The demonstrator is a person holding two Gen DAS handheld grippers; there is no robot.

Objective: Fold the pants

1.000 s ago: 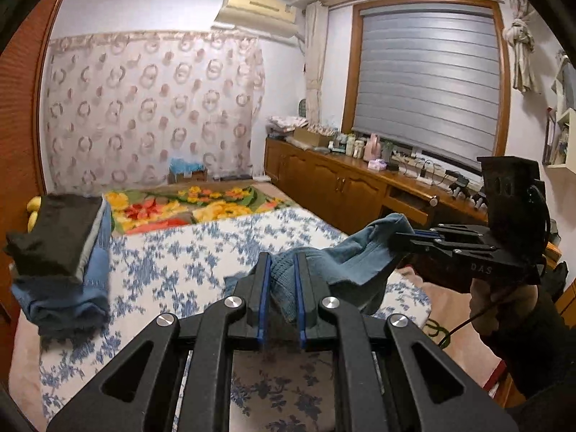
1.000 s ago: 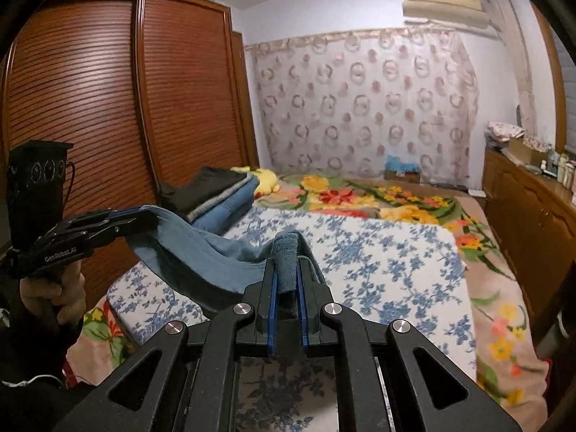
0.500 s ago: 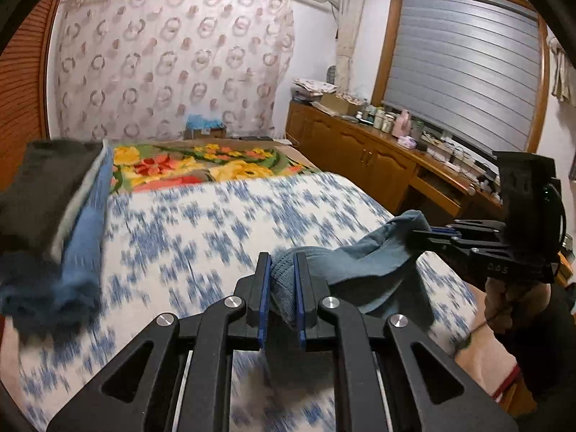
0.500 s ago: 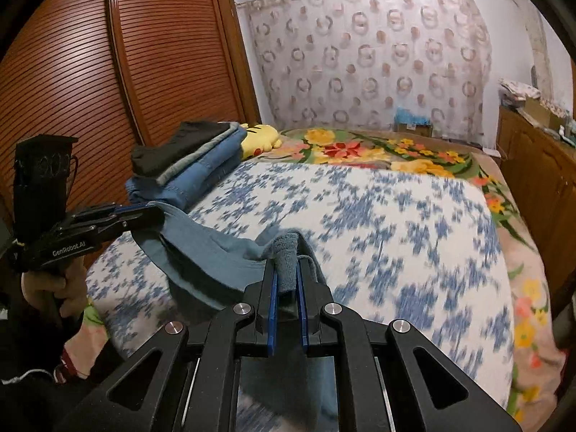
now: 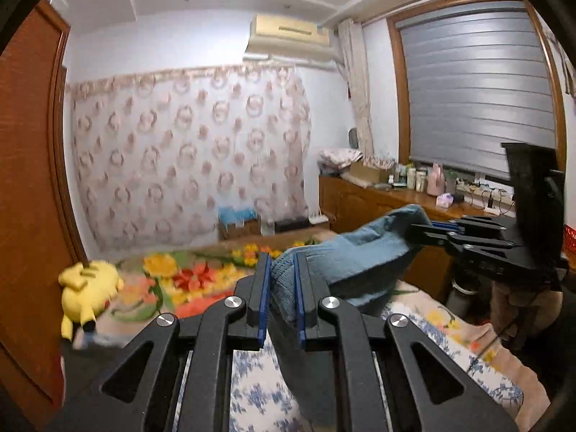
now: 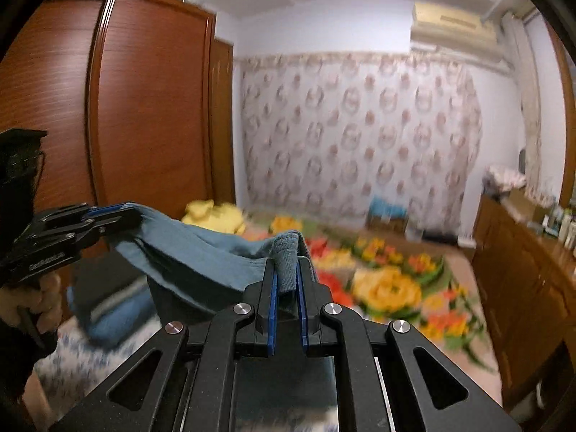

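Blue pants (image 5: 345, 255) hang stretched between my two grippers, held up above the bed. My left gripper (image 5: 280, 273) is shut on one ribbed end of the waistband. My right gripper (image 6: 286, 270) is shut on the other end; it also shows in the left wrist view (image 5: 428, 228) at the right. In the right wrist view the left gripper (image 6: 115, 216) holds the pants (image 6: 194, 255) at the left. The cloth below the grip hangs out of sight behind the gripper bodies.
The bed has a blue-flowered white sheet (image 5: 259, 388) and a bright floral blanket (image 6: 388, 288). A stack of folded clothes (image 6: 115, 306) lies at the bed's left, a yellow plush toy (image 5: 86, 288) beyond. A wooden wardrobe (image 6: 144, 108) stands left, a cluttered wooden counter (image 5: 378, 194) right.
Both grippers have lifted and tilted upward with the pants still held. The view dipped toward the bed half a second ago and now shows the ceiling and far wall.
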